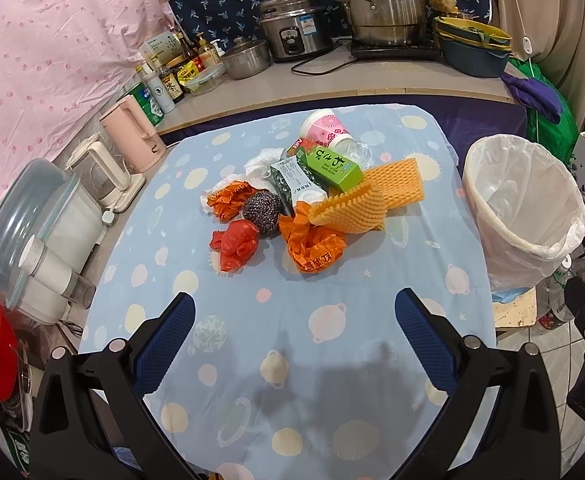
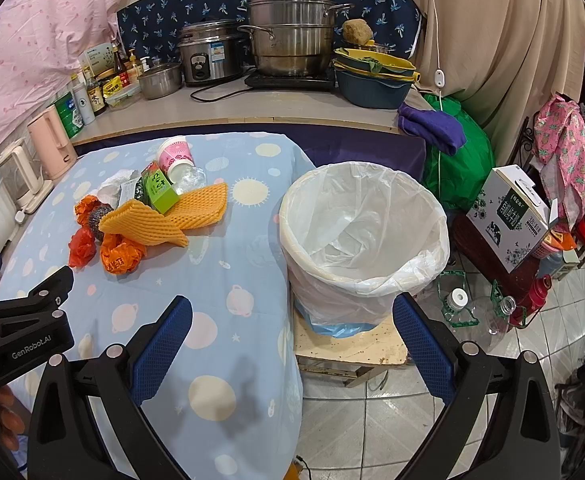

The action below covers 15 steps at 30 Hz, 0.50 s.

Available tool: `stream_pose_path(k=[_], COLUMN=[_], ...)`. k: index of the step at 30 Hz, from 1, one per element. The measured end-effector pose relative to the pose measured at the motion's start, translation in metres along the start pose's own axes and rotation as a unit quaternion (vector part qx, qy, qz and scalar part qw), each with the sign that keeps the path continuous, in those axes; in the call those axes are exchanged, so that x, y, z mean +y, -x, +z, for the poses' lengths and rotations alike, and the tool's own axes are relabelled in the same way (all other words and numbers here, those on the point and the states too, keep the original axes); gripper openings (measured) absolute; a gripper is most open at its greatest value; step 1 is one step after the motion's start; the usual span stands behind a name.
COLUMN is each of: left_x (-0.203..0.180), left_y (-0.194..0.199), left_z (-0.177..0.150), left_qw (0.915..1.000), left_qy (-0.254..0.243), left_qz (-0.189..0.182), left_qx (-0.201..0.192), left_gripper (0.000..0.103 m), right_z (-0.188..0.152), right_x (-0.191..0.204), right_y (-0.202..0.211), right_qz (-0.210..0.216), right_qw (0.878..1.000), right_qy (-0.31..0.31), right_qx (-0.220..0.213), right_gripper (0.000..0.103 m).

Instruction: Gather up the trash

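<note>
**Inspector A:** State of the 2 grippers?

**Inspector B:** Left gripper (image 1: 294, 308): jaws spread wide, nothing between them, over the blue planet-print tablecloth (image 1: 292, 360). Right gripper (image 2: 292, 312): likewise spread wide and empty, over the table's right edge.

**Inspector A:** Location of the trash?

**Inspector B:** In the left wrist view, a single pile at 12 o'clock from the left gripper, well apart from it. Contents: orange foam netting (image 1: 372, 196), green carton (image 1: 332, 168), pink paper cup (image 1: 326, 128) on its side, steel scourer (image 1: 263, 208), red bag (image 1: 234, 244), orange bag (image 1: 314, 248).

**Inspector A:** And the bin?

**Inspector B:** White-lined trash bin (image 2: 364, 240), at 12 o'clock from the right gripper, just beside the table on a low wooden stand (image 2: 352, 348). The pile lies at 10 o'clock.
</note>
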<state>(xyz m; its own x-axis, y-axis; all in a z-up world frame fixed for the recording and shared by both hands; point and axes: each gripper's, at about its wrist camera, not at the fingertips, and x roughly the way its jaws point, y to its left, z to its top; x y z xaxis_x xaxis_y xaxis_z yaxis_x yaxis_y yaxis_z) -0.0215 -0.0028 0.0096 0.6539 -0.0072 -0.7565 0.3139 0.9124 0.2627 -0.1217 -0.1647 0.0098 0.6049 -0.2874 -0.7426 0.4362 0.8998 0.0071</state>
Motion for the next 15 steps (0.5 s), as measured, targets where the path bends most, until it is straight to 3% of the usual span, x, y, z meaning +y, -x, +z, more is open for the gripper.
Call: stream_pose_path(k=[15], left_x=[0.0024], left_y=[-0.0024], left_z=[0.0004], left_qw=[1.0], left_qy=[0.002], left_qz=[-0.003], left_qx=[0.008], left_gripper=[0.096], right_z=[0.0], right_x=[0.0013], right_y=[-0.0009], right_qz=[-0.002], right_qw=[1.0], right_qy=[-0.001], right_qx=[0.0], right_gripper=[0.096])
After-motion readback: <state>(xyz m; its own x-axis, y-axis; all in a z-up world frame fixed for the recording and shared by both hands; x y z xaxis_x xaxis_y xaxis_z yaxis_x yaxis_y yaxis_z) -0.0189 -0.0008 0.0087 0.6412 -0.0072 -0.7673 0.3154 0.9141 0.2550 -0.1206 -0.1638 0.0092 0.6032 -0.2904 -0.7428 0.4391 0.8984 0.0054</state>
